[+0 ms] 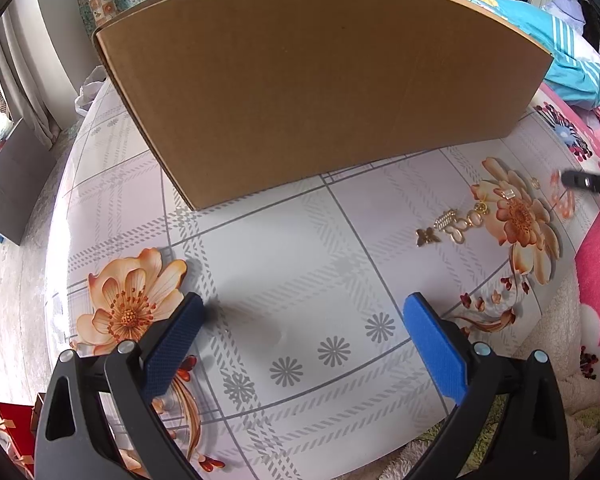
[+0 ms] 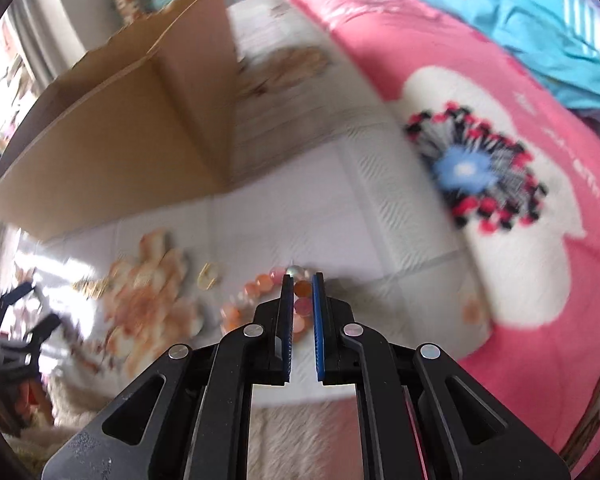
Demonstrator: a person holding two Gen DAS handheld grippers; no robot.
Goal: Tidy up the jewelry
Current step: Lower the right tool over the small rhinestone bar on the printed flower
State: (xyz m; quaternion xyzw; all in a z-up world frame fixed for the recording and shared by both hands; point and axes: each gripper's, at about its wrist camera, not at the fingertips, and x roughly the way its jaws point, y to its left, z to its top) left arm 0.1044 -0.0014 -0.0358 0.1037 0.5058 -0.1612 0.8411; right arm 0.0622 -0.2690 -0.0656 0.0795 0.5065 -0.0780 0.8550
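Here, nearest the lens, the right tongs (image 2: 302, 280) stand narrowed to a slim gap, their blue pads on either side of a bracelet of orange and pink beads (image 2: 260, 292) lying on the floral-print surface (image 2: 340, 220); whether the pads actually press the beads cannot be told through the motion blur. Just left of the bracelet lies a small gold ring-shaped piece (image 2: 209, 275). The left tongs (image 1: 300, 312) hang wide apart over the same surface (image 1: 300, 260), holding nothing. Farther out and to their right, a cluster of gold trinkets (image 1: 454, 226), one of them butterfly-shaped (image 1: 427, 237), rests beside a printed orange flower, with the blurred bracelet (image 1: 562, 196) and the dark tip of the right tongs (image 1: 588, 182) beyond it. Behind everything stands an open brown cardboard box (image 1: 320, 92), and a pink blanket (image 2: 500, 160) with a blue garment (image 2: 540, 32) lies past the surface's right edge.
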